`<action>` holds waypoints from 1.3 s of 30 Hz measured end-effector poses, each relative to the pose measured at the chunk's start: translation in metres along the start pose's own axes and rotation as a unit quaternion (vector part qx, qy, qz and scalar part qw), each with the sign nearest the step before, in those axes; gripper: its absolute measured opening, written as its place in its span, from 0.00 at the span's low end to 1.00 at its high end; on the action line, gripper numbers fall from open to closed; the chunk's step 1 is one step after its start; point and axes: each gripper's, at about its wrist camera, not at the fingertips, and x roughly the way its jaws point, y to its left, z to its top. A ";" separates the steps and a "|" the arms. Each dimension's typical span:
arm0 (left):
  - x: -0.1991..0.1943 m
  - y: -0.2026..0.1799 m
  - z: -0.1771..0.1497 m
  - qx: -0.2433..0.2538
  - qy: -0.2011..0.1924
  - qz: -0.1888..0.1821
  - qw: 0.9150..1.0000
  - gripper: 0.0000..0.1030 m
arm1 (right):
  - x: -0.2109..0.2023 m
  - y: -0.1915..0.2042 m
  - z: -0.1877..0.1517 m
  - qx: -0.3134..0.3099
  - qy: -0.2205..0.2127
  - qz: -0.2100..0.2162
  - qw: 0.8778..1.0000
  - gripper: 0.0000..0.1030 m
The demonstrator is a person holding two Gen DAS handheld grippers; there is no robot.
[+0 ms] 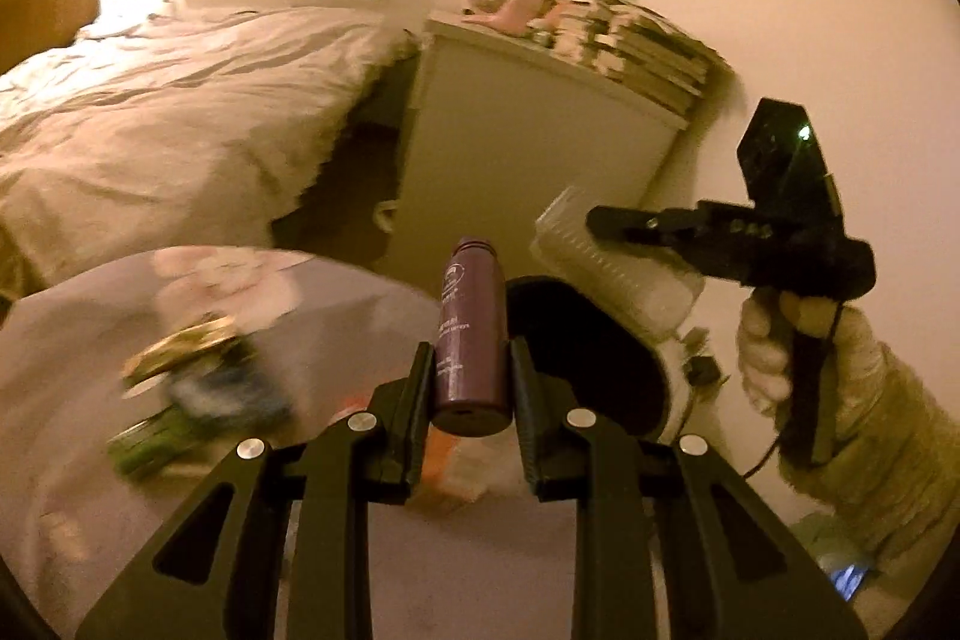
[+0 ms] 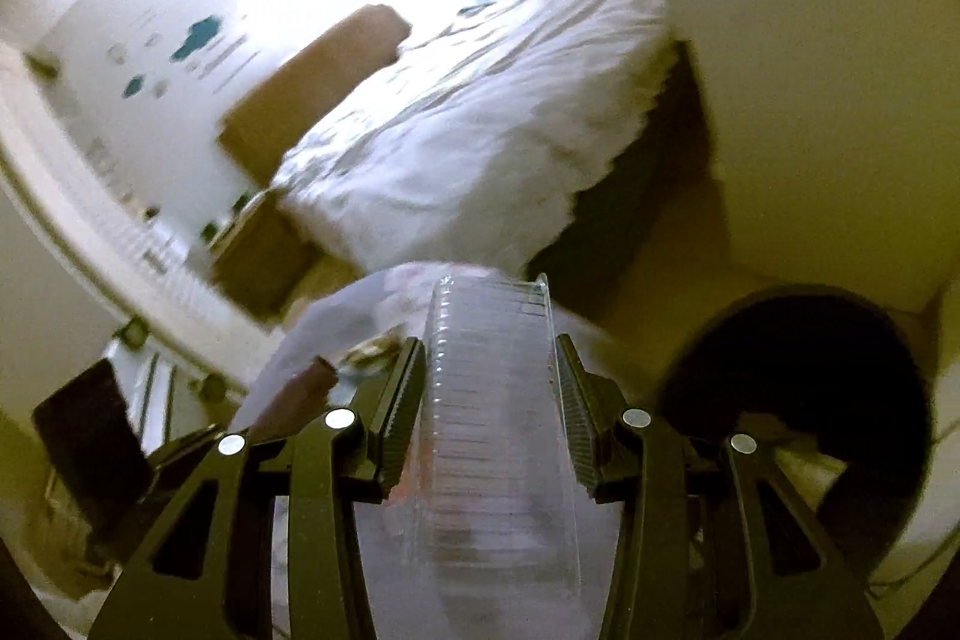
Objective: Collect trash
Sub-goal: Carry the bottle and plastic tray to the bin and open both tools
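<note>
Nearby, black bin (image 1: pixel 591 358) just beside round table (image 1: pixel 336 292), bed (image 1: pixel 180 112) behind.

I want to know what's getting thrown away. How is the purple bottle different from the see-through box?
The purple bottle is solid-coloured, so you cannot see inside; the clear plastic box lets things behind show through. The bottle is a smooth, narrow cylinder with printed writing; the box is wider with ridged sides. The bottle is in the left tool, the box in the right tool. Both are held, each clamped between two black fingers.
</note>
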 end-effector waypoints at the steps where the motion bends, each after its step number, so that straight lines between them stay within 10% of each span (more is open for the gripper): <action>1: 0.012 -0.007 0.004 -0.002 0.004 -0.008 1.000 0.24 | -0.004 -0.013 0.001 0.011 -0.006 -0.011 1.000 0.42; 17: 0.153 -0.081 0.023 0.023 0.081 -0.042 0.996 0.24 | -0.005 -0.152 -0.010 0.121 -0.029 -0.105 0.987 0.43; 39: 0.192 -0.107 0.025 0.052 0.105 -0.034 0.993 0.30 | 0.003 -0.198 -0.022 0.171 -0.014 -0.140 0.975 0.45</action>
